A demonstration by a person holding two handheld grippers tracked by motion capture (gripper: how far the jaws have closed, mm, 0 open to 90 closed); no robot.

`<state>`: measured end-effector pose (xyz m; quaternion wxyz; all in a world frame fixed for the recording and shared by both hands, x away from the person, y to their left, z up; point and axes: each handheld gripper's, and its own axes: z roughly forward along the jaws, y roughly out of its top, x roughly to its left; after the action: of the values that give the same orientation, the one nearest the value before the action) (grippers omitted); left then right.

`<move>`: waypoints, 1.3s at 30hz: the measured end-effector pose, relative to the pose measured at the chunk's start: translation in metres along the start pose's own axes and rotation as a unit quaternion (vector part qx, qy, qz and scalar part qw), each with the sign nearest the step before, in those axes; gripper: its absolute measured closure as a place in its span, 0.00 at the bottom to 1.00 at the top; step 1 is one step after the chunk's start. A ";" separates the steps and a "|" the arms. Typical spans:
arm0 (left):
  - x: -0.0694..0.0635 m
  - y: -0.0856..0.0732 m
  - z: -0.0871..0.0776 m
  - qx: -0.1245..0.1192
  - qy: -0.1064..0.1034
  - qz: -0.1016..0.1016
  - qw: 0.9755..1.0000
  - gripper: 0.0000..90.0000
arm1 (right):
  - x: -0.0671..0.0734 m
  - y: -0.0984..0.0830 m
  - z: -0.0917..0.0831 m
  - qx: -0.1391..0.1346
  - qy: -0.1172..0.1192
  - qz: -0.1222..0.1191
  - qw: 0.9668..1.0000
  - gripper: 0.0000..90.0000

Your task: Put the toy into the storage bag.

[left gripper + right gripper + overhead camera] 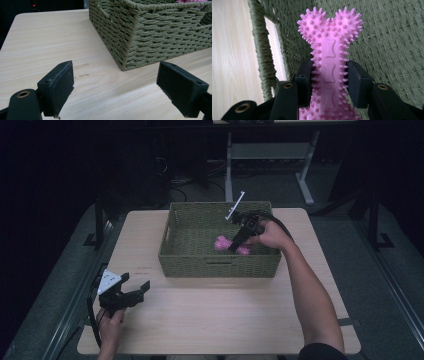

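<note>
High view: green woven basket (220, 262) sits on the light wood table (200, 315), toward 12 o'clock from table centre. My right gripper (235, 243) reaches down into the basket from its 3 o'clock side, right hand (272, 235) over the rim. Pink spiky bone toy (226, 245) is inside the basket, a bit toward 3 o'clock of the basket's middle, low near the basket floor; I can't tell if it touches the floor.

Right gripper view: right gripper (329, 82) jaws closed on the shaft of the pink spiky bone toy (330, 60), one pad on each side, both touching. Knobbed end of the toy points to 12 o'clock in this view. Woven basket wall and floor (392, 42) behind it, a handle slot in the wall at 9 o'clock with table showing through.

My left gripper (136, 287) is at 8 o'clock on the table, well apart from the basket, held by the left hand (111, 322). Left gripper view: left gripper (115, 85) jaws wide apart, nothing between them, bare table (45, 42) under them. Basket corner (150, 37) at 1 o'clock, near but not touching the jaws.
</note>
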<state>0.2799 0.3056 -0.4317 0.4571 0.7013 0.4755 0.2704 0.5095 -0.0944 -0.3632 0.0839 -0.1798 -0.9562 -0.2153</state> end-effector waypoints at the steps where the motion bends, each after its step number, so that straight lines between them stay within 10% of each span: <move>1: 0.000 0.000 0.000 0.000 0.000 0.000 1.000 0.15 | 0.000 0.000 0.000 0.000 0.000 0.000 1.000 0.64; 39: -0.002 0.000 0.000 0.000 -0.003 0.003 1.000 0.15 | -0.001 -0.009 0.002 -0.009 -0.007 0.022 1.000 0.56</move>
<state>0.2795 0.3039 -0.4312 0.4580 0.7031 0.4723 0.2697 0.5064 -0.1012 -0.3689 0.0806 -0.2028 -0.9506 -0.2210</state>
